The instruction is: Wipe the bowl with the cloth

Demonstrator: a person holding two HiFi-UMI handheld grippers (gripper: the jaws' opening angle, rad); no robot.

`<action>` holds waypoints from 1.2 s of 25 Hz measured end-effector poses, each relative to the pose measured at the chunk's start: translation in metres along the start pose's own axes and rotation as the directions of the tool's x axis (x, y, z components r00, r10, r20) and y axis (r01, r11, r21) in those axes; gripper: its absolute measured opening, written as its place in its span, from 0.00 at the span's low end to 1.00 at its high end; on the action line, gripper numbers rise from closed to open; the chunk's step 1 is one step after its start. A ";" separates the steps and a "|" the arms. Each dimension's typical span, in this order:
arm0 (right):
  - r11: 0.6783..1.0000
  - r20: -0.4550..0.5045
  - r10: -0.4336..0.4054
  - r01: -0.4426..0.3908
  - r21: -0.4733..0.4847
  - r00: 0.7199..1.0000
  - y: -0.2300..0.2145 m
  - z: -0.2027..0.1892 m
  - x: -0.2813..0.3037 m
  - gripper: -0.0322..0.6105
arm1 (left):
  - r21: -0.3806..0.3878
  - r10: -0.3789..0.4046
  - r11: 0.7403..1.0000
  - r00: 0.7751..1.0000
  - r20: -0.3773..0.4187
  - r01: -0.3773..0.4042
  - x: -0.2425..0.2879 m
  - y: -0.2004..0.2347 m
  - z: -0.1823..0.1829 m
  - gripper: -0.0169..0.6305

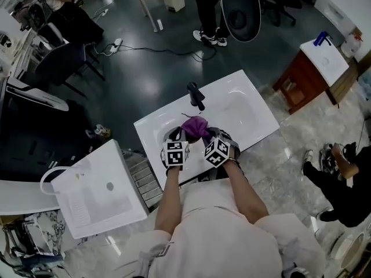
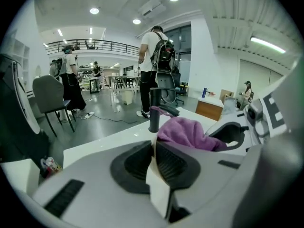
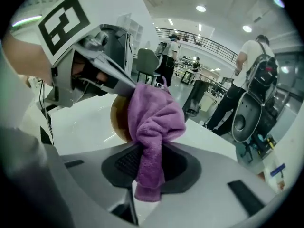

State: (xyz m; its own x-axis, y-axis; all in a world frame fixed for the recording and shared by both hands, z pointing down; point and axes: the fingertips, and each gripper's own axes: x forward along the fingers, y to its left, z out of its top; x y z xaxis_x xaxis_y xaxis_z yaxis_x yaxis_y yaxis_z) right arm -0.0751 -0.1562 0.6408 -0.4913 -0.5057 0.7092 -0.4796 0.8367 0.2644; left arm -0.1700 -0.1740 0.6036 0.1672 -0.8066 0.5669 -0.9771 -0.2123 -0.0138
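Note:
I hold both grippers over a white sink basin. My left gripper is shut on the thin pale rim of a tan bowl, seen edge-on between its jaws. My right gripper is shut on a purple cloth. The cloth is bunched against the bowl, most of which it hides. The left gripper shows close at the upper left of the right gripper view.
A black faucet stands at the basin's far edge. Another white basin unit sits to my left and a wooden cabinet to the right. A person with a backpack stands beyond the sink, near chairs.

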 end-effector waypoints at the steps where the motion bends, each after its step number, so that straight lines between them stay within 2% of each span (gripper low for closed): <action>1: 0.999 -0.012 0.009 -0.009 -0.041 1.000 0.006 0.000 0.000 0.19 | -0.011 0.003 1.000 1.000 0.006 -0.003 -0.002 0.001 0.001 0.07; 4: 0.984 -0.044 0.041 -0.048 -0.172 0.998 0.025 0.005 0.002 0.19 | -0.046 0.004 0.999 1.000 0.028 -0.003 -0.005 0.002 0.007 0.08; 6: 0.961 -0.061 0.060 -0.075 -0.268 0.996 0.037 0.011 0.003 0.19 | -0.053 -0.010 0.999 1.000 0.030 0.011 -0.007 0.000 0.010 0.08; 10: 0.896 -0.079 0.103 -0.127 -0.426 0.992 0.057 0.018 0.003 0.19 | -0.049 -0.086 0.995 0.996 0.031 0.087 -0.007 -0.014 0.012 0.09; 12: 0.876 -0.085 0.110 -0.137 -0.462 0.990 0.059 0.021 0.002 0.19 | -0.036 -0.133 0.990 0.991 0.024 0.134 -0.006 -0.023 0.011 0.09; 15: 0.889 -0.078 0.113 -0.136 -0.438 0.991 0.054 0.022 0.001 0.19 | -0.025 -0.198 0.980 0.980 0.016 0.198 -0.007 -0.040 0.010 0.09; 22: 0.957 -0.001 0.007 -0.007 -0.290 1.000 0.021 0.031 -0.009 0.19 | 0.013 -0.244 0.970 0.970 0.000 0.244 -0.007 -0.054 0.016 0.07; 30: 0.990 -0.007 -0.111 0.110 -0.086 0.994 -0.013 0.017 -0.012 0.19 | 0.181 -0.231 0.954 0.971 -0.063 0.238 0.002 -0.069 0.010 0.07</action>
State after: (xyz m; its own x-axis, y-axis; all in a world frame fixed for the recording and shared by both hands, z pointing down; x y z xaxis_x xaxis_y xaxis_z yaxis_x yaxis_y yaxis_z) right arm -0.0757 -0.1644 0.6181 -0.4297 -0.5937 0.6804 -0.4666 0.7911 0.3956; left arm -0.1007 -0.1662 0.5975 0.3796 -0.6997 0.6052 -0.8687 -0.4946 -0.0270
